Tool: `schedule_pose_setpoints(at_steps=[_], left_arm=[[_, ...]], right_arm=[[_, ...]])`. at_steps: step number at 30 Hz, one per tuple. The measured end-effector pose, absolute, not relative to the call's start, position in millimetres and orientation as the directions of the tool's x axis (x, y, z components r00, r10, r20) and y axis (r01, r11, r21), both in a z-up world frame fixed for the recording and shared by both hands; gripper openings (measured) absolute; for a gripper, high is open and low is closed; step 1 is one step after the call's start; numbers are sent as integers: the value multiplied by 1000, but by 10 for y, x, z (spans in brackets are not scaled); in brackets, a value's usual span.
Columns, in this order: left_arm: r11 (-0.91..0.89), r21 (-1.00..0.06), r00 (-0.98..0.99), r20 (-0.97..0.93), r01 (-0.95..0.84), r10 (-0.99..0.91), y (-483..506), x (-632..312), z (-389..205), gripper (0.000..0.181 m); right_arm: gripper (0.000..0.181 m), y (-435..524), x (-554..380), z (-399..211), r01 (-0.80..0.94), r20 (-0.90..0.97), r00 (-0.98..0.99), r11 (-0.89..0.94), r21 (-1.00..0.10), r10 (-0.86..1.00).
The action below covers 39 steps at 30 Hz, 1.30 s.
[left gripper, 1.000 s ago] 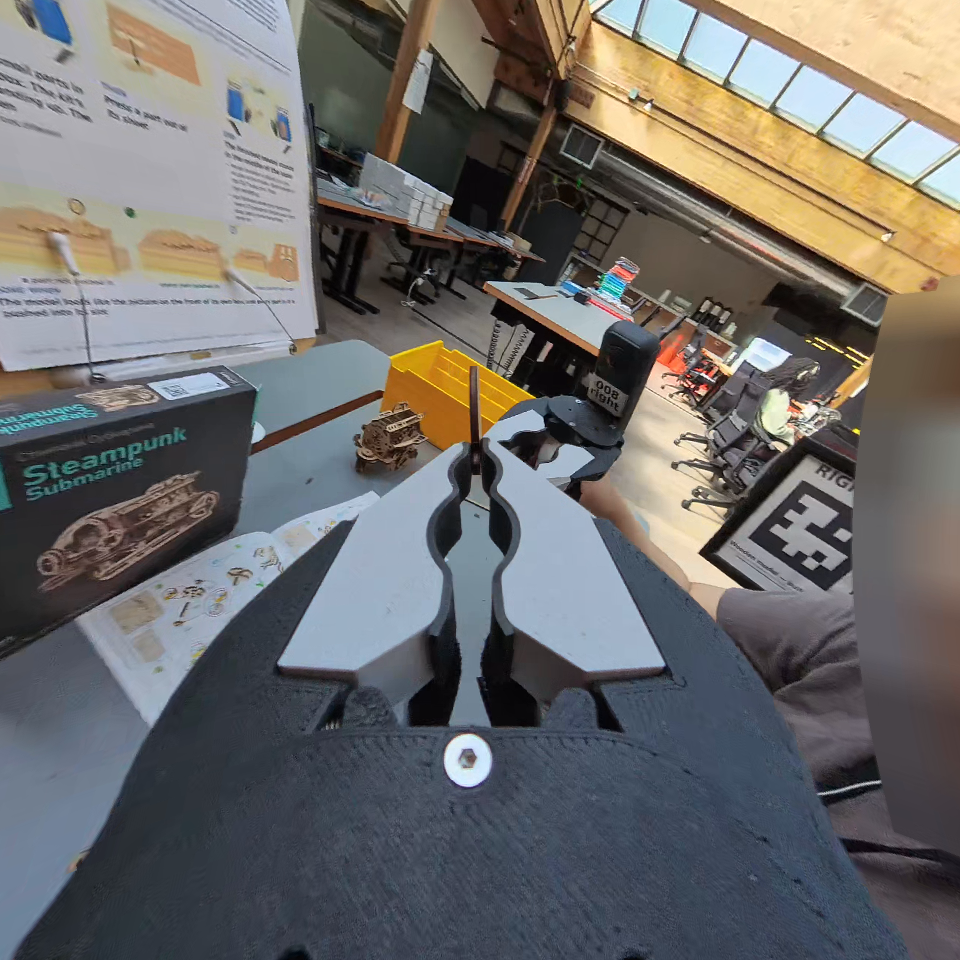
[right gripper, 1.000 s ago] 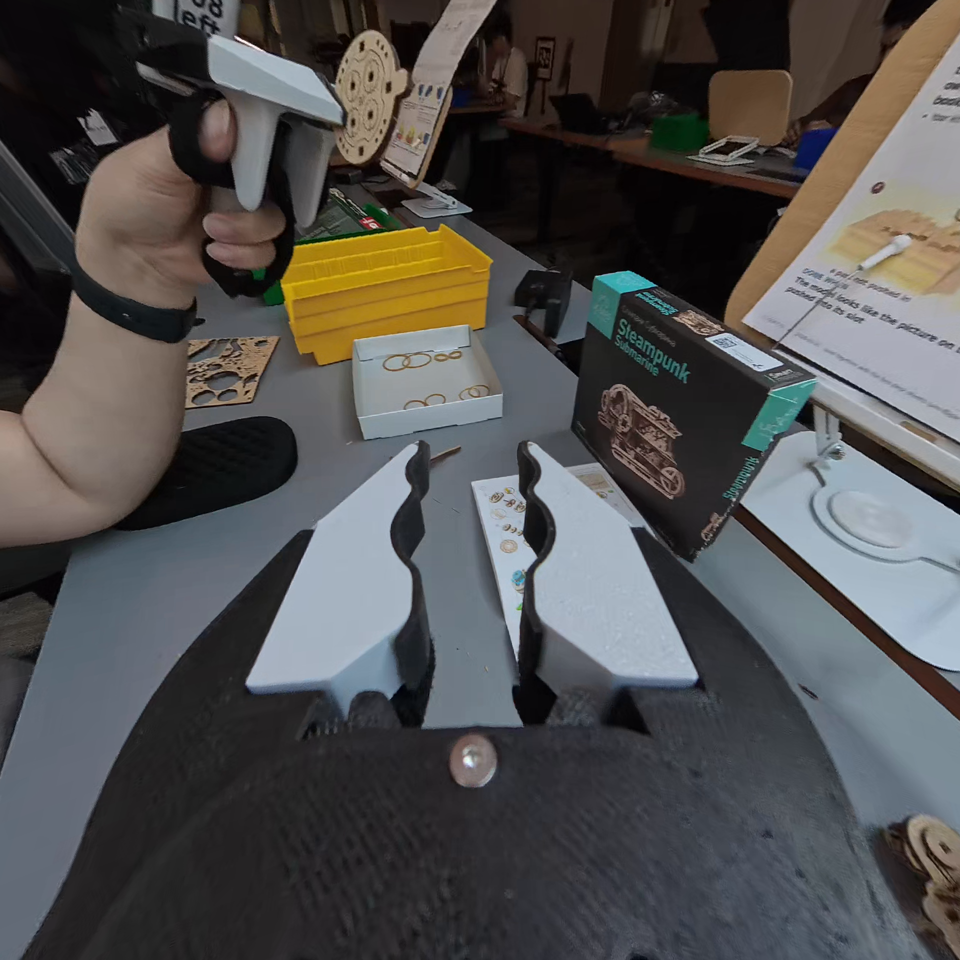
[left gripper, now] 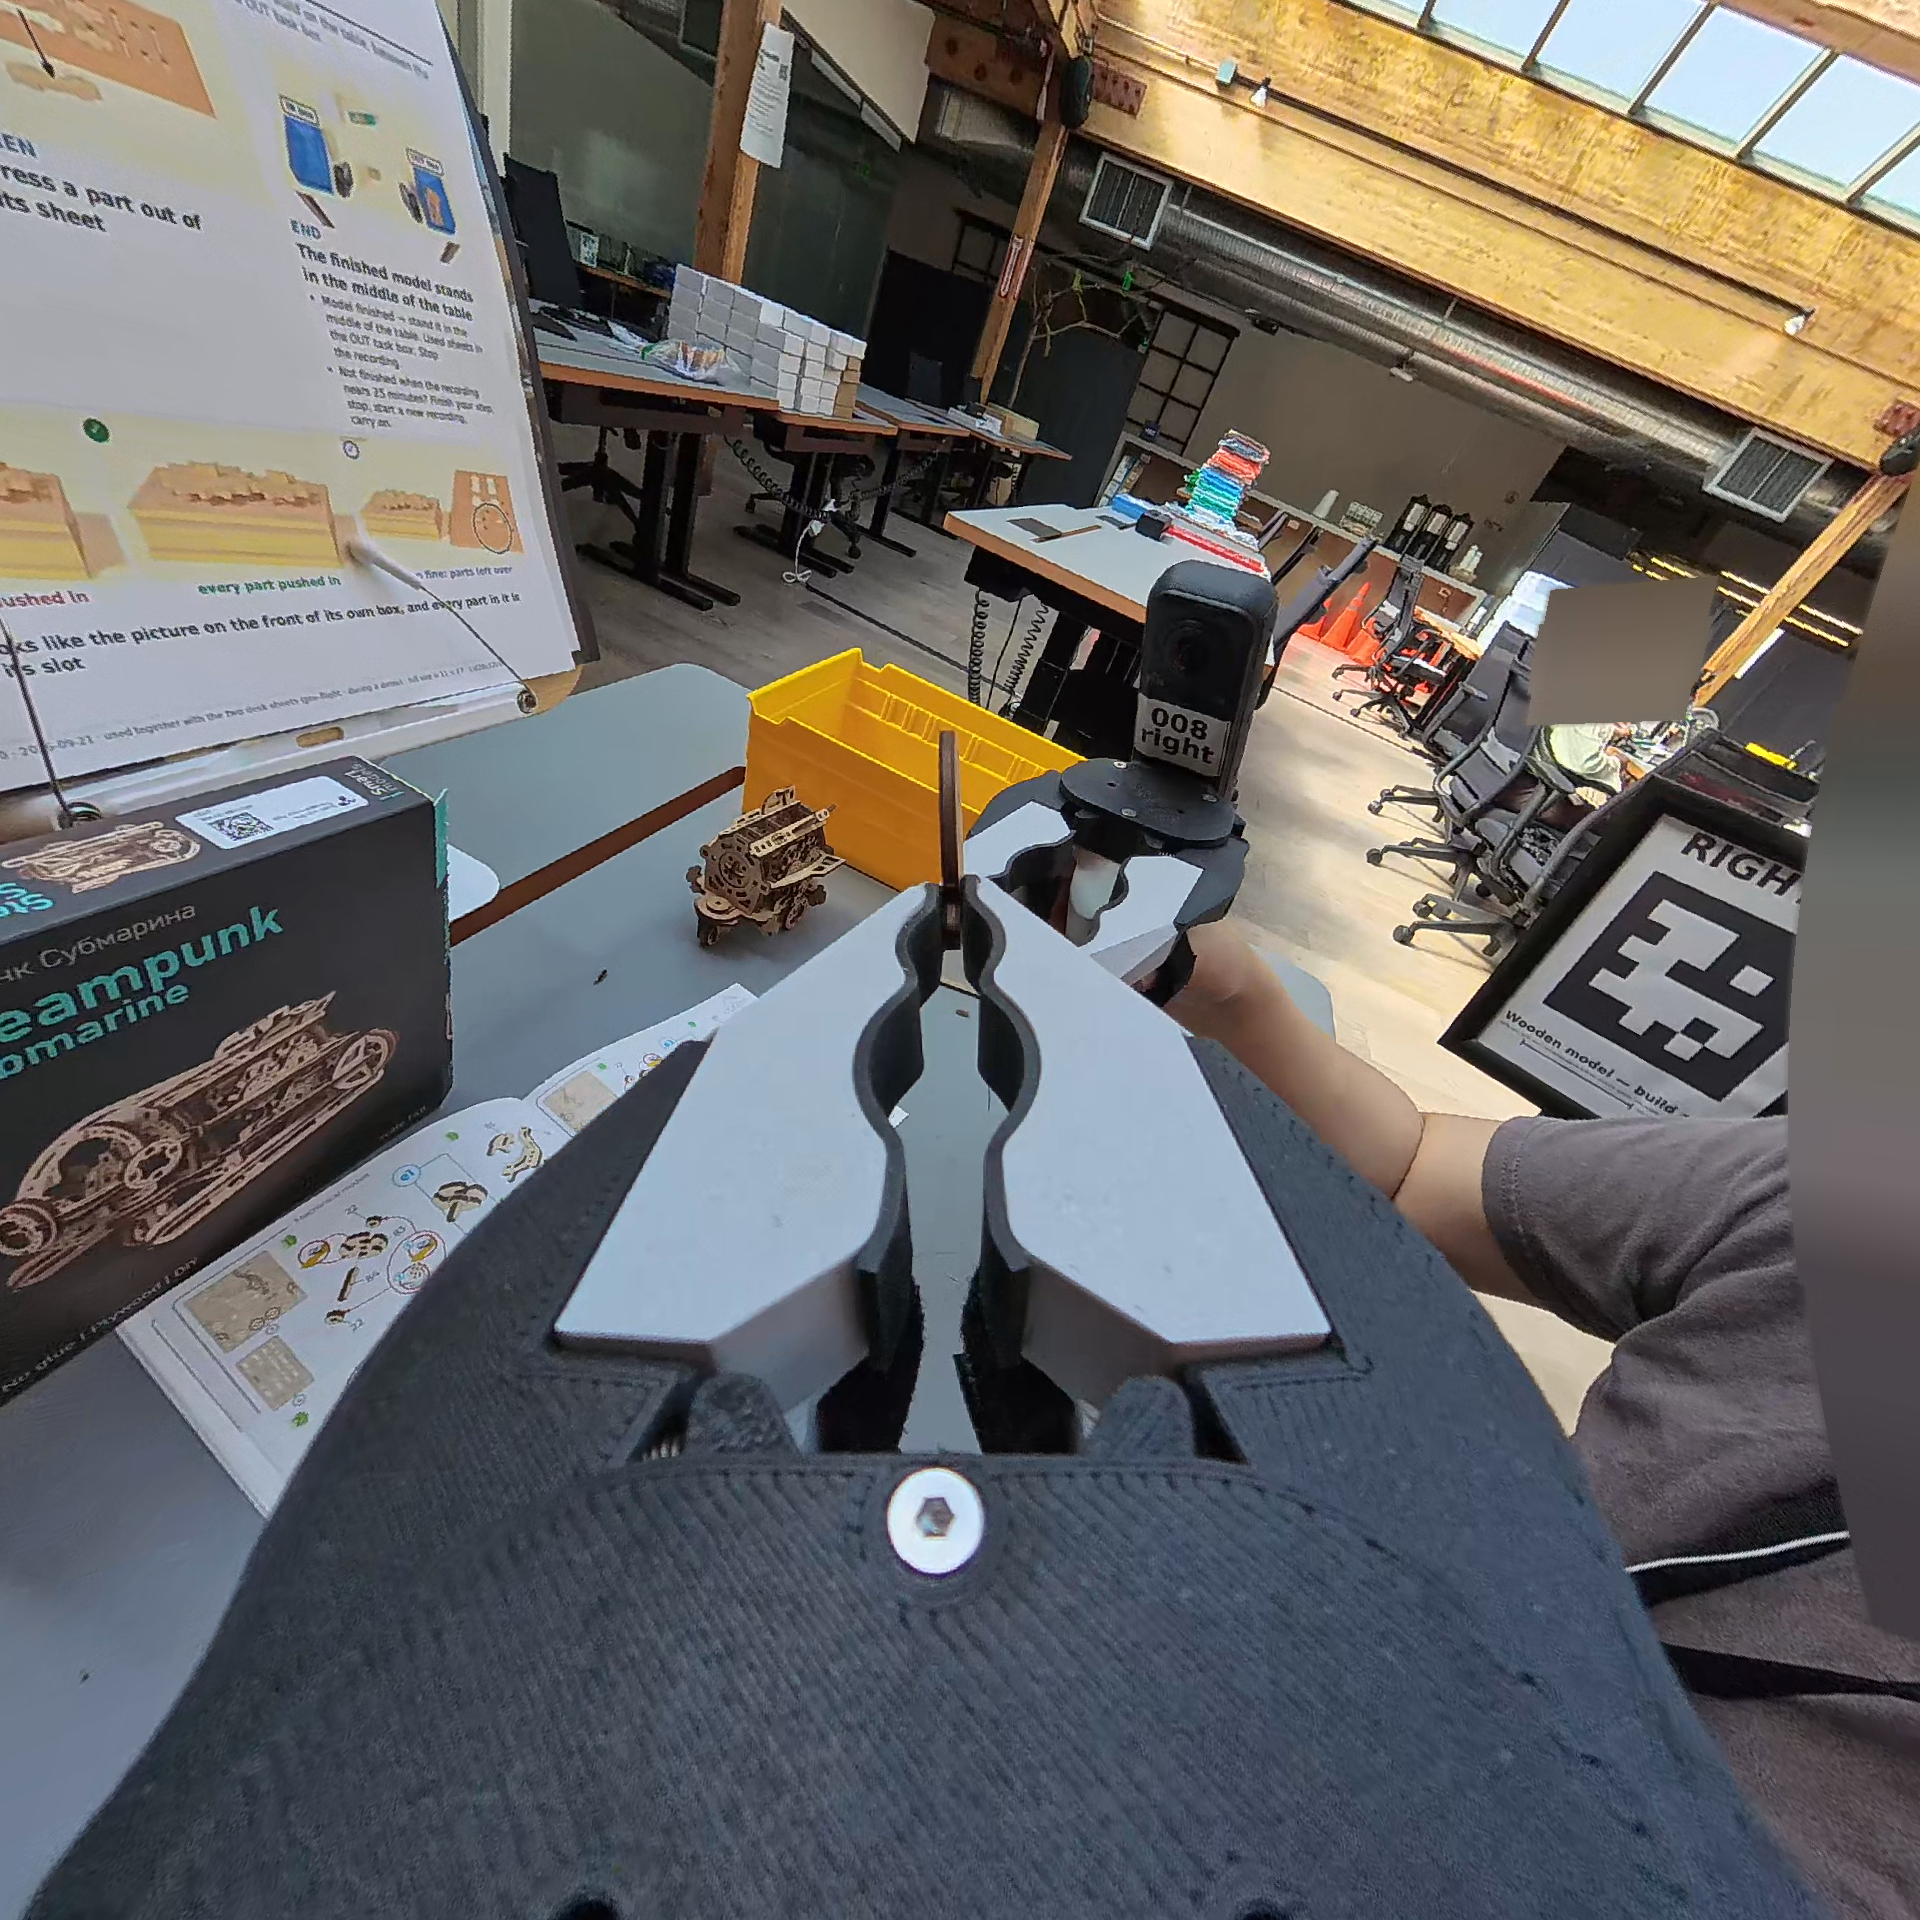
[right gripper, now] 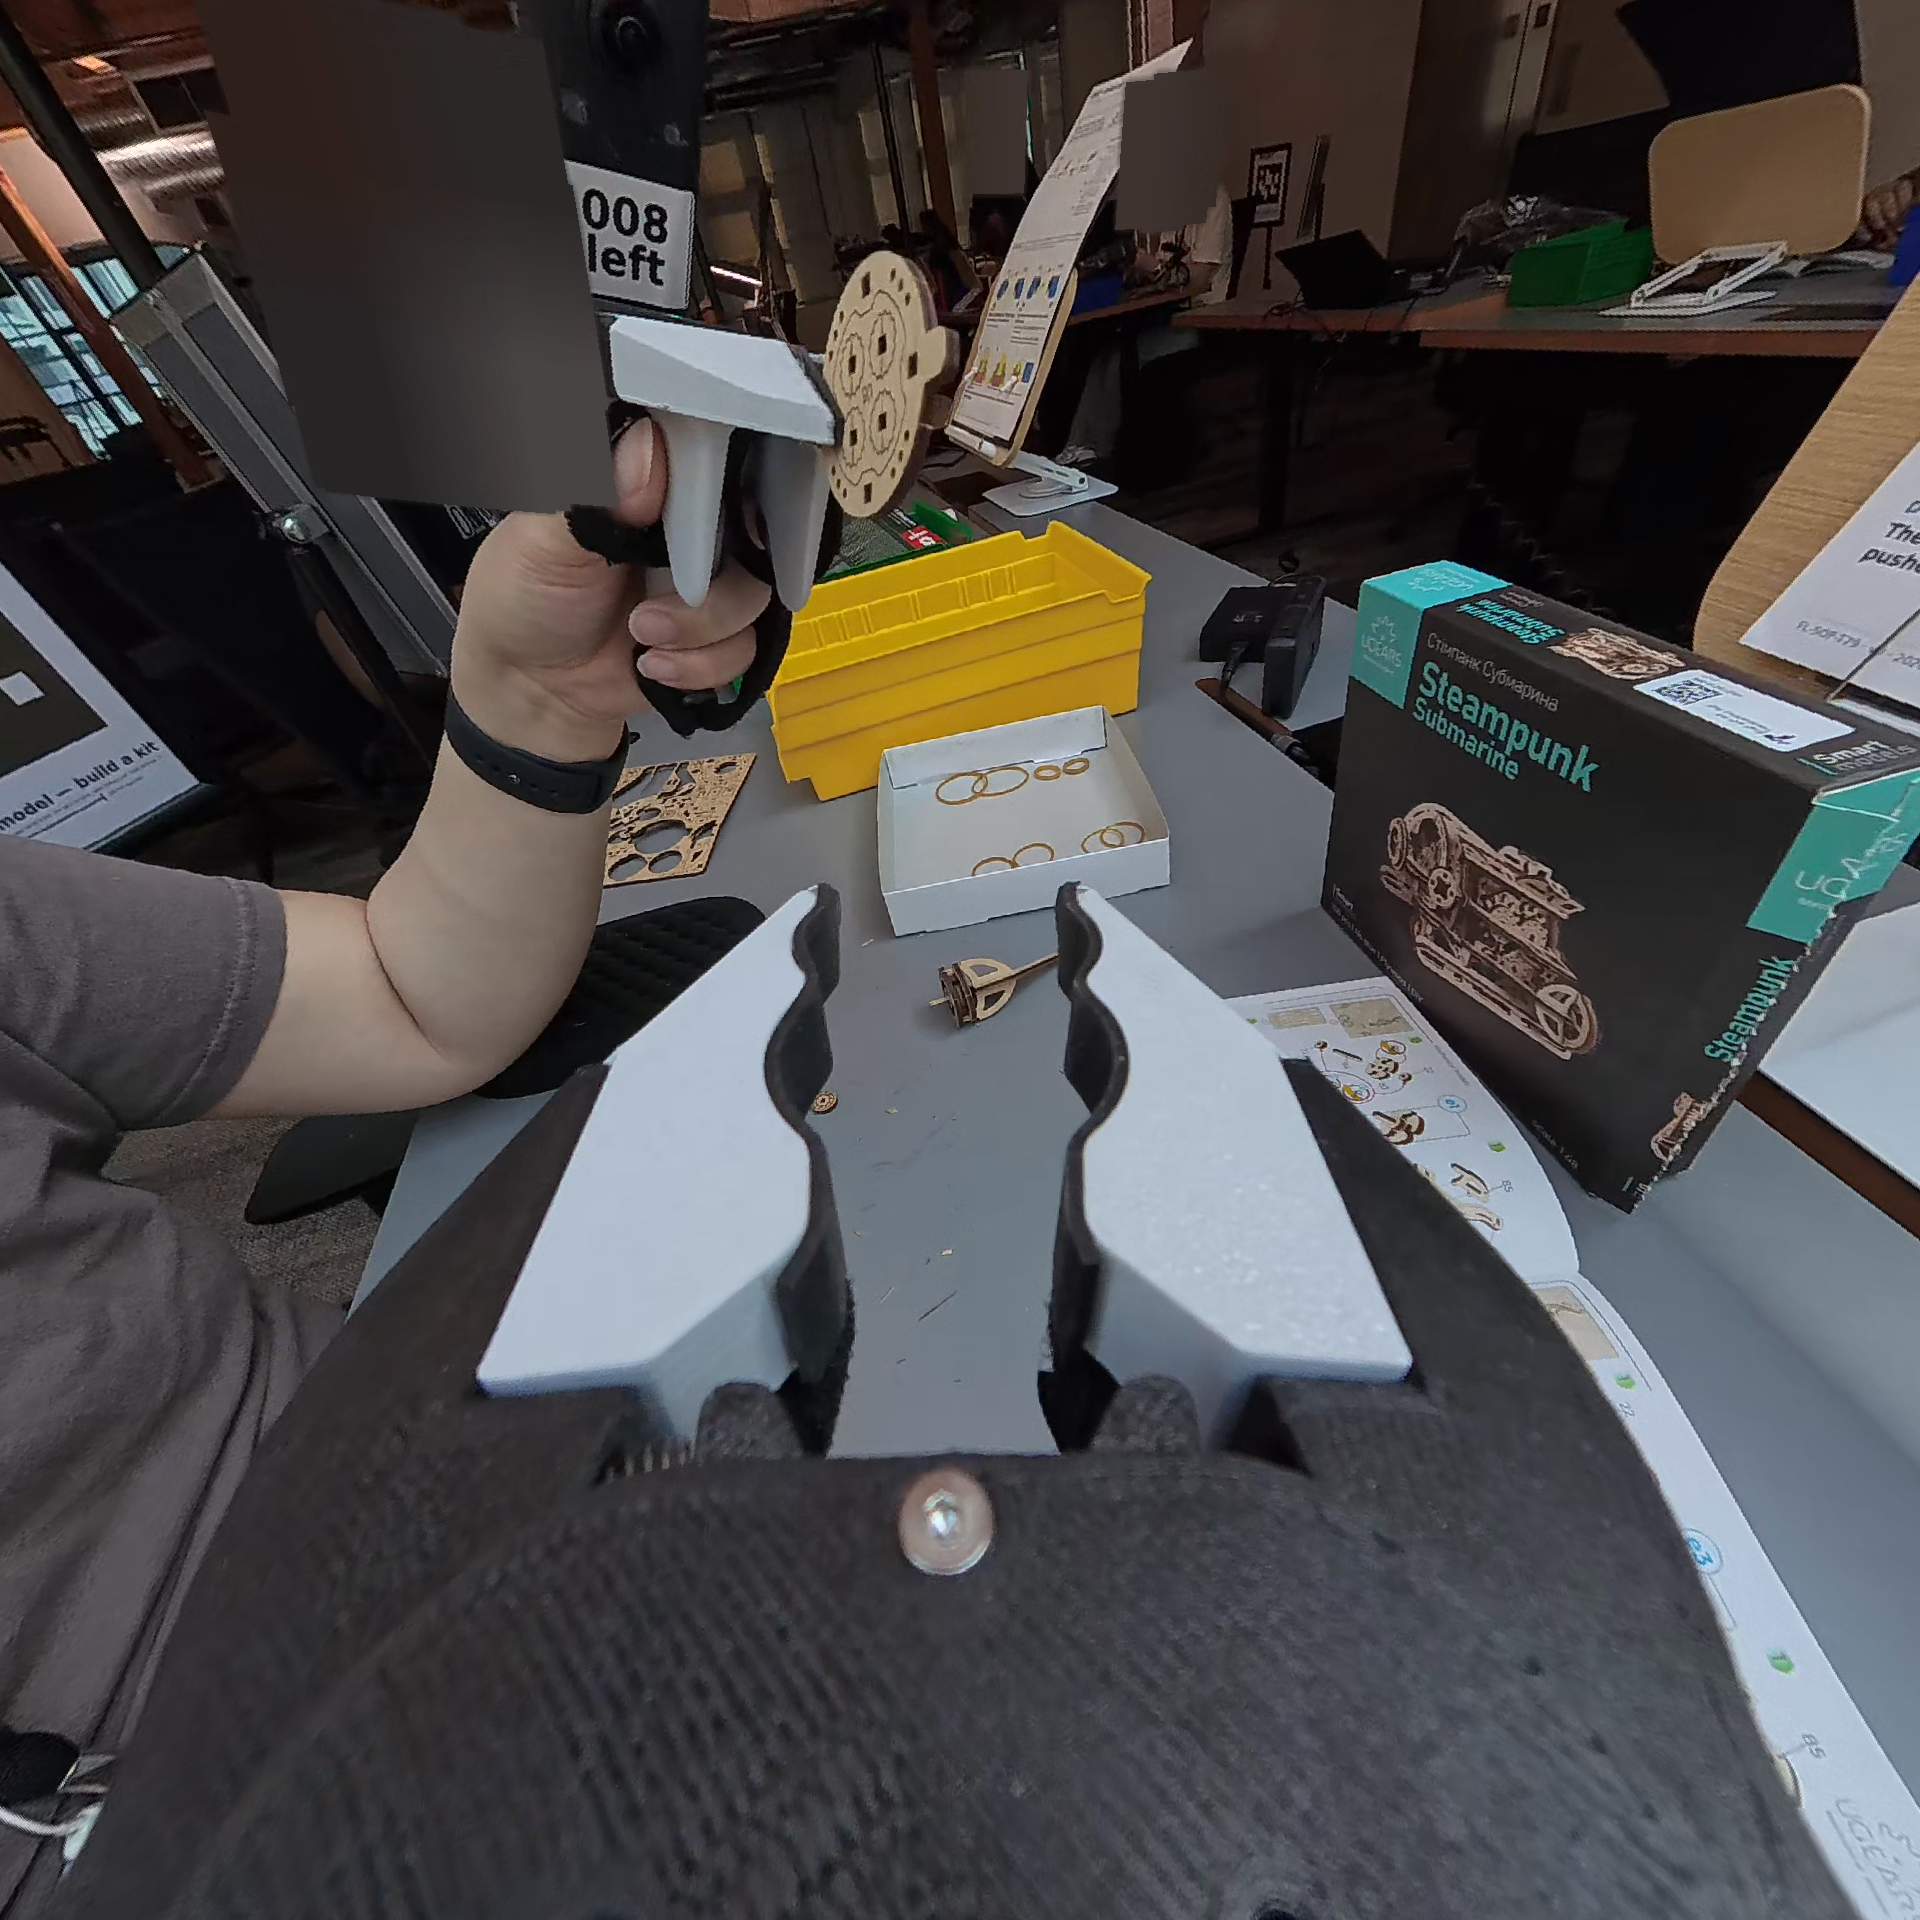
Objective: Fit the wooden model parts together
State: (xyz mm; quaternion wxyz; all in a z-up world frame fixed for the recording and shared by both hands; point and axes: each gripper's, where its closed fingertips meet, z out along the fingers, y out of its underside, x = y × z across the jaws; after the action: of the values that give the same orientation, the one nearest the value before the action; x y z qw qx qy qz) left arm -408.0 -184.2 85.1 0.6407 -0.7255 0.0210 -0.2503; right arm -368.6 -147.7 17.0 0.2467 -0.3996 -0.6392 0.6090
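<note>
My left gripper [left gripper: 948, 906] is shut on a round wooden disc [left gripper: 948, 805] with cut-out holes, seen edge-on in its own view. In the right wrist view the same disc [right gripper: 883, 390] shows face-on, held high above the table by the left gripper [right gripper: 831, 416]. My right gripper [right gripper: 948, 914] is open and empty, low over the grey table [right gripper: 935, 1195]. A small wooden sub-assembly with a shaft [right gripper: 982, 987] lies on the table just beyond its fingertips. A partly built wooden model [left gripper: 764, 862] stands by the yellow bin [left gripper: 883, 748].
A white tray with rubber rings [right gripper: 1018, 821] and a yellow bin [right gripper: 956, 644] stand ahead. The black kit box [right gripper: 1590, 862] and an open instruction booklet [right gripper: 1392, 1101] lie to the right. A punched-out wooden sheet [right gripper: 675, 810] and a black pad [right gripper: 644, 966] lie left. Left tips to right tips: about 9 cm.
The right gripper has pulled back and opened a little wider; the small wooden sub-assembly now shows between its tips. The left gripper still holds the disc aloft, shifted slightly.
</note>
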Motion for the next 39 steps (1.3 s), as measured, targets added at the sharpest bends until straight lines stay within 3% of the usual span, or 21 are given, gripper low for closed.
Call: schedule_pose_setpoints(at_steps=[39], left_arm=[[-156,-945,882,326,289,-341,-1909,-4124,918,1]], right_arm=[[40,-1427,-3728,128,217,-171,-531,-62,-974,830]])
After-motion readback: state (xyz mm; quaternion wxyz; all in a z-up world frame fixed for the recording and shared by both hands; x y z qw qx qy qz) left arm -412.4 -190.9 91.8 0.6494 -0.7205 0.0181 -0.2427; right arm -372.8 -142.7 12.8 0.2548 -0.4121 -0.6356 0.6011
